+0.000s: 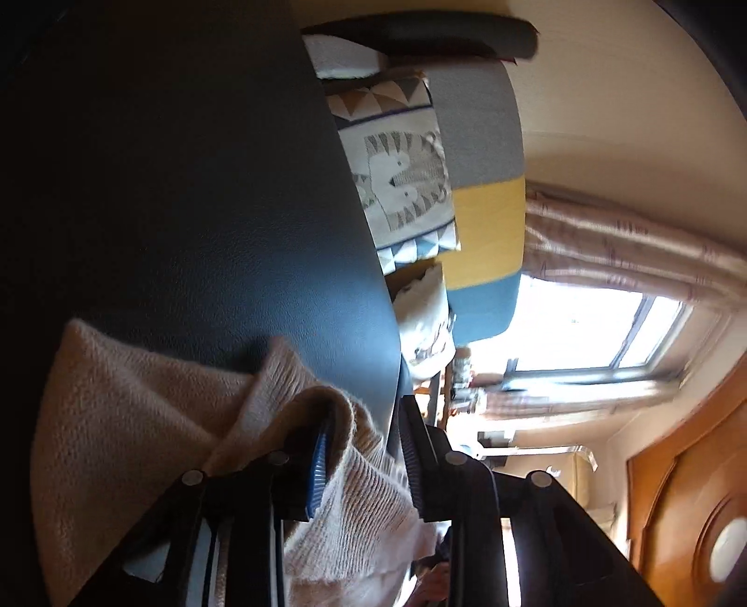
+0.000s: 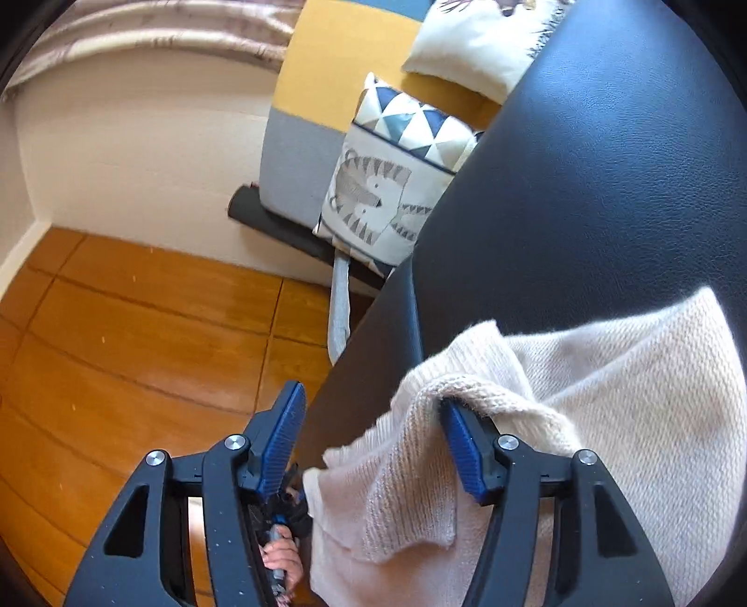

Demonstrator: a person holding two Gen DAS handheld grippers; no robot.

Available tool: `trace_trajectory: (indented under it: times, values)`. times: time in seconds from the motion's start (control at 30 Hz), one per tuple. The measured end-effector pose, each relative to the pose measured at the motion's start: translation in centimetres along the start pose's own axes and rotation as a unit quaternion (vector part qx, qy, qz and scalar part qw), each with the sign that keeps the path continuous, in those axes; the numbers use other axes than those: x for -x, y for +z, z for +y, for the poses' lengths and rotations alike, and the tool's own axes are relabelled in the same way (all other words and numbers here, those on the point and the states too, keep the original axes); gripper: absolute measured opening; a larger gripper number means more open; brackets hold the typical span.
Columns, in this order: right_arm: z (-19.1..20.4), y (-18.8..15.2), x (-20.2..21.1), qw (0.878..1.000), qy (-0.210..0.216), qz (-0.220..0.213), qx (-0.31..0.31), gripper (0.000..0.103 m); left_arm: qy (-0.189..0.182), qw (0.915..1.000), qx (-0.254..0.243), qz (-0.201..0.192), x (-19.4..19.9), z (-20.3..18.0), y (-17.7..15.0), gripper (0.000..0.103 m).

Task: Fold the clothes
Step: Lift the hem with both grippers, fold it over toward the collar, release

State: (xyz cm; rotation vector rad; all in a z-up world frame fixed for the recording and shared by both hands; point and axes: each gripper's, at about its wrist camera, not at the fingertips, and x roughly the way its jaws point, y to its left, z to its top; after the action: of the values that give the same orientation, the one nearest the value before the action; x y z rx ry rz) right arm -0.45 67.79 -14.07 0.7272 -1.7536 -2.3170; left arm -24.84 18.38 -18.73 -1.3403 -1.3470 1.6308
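Note:
A cream knit sweater (image 1: 130, 411) lies at the edge of a dark leather-like table top (image 1: 186, 187). In the left wrist view, which is rolled on its side, my left gripper (image 1: 366, 415) stands open. The sweater's ribbed hem (image 1: 369, 504) lies loosely between the blue pads (image 1: 317, 467) and curls over one fingertip. In the right wrist view the same sweater (image 2: 630, 397) rests on the table top (image 2: 583, 163) and hangs over its edge. My right gripper (image 2: 371, 397) is wide open, with a ribbed fold (image 2: 471, 387) draped over the tip of its right finger (image 2: 462, 448). Its left finger (image 2: 285, 439) is out over the floor.
Beyond the table is a sofa in grey, yellow and blue (image 2: 327, 70) with a tiger-print cushion (image 2: 373, 196) and a white pillow (image 2: 476, 42). A wooden floor (image 2: 140, 327) lies beside the table. A person's hand (image 2: 280, 560) shows below the right gripper. A window (image 1: 583, 327) and a wooden door (image 1: 677, 490) lie further off.

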Motion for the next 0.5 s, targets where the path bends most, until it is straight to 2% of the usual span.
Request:
trace_trajectory:
  times: [0.07,0.17,0.3,0.37,0.43,0.5]
  values:
    - [-0.6,-0.1,0.0,1.000,-0.007,-0.001,-0.013,0.062,0.000,0.9996,0.027,0.001,0.0,1.0,0.1,0.030]
    - [-0.8,-0.4,0.6,1.000,-0.024,0.005,-0.007,0.062,0.016,0.9997,0.016,0.006,0.8,1.5,-0.2,0.030]
    - [-0.6,-0.8,2.6,1.000,-0.021,0.001,0.011,0.062,0.045,0.9971,-0.061,0.006,2.8,0.3,-1.2,0.030]
    - [-0.6,-1.3,3.0,1.000,-0.009,0.012,0.012,0.062,0.069,0.9915,-0.110,0.010,3.5,-0.5,-2.2,0.030]
    - [-0.3,-1.9,2.7,0.999,-0.013,0.032,0.020,0.062,0.094,0.9822,-0.161,0.025,3.6,-1.4,-3.6,0.030]
    - [-0.1,-2.6,2.0,0.998,-0.022,0.052,0.018,0.062,0.095,0.9793,-0.170,0.054,3.0,-1.6,-4.9,0.030]
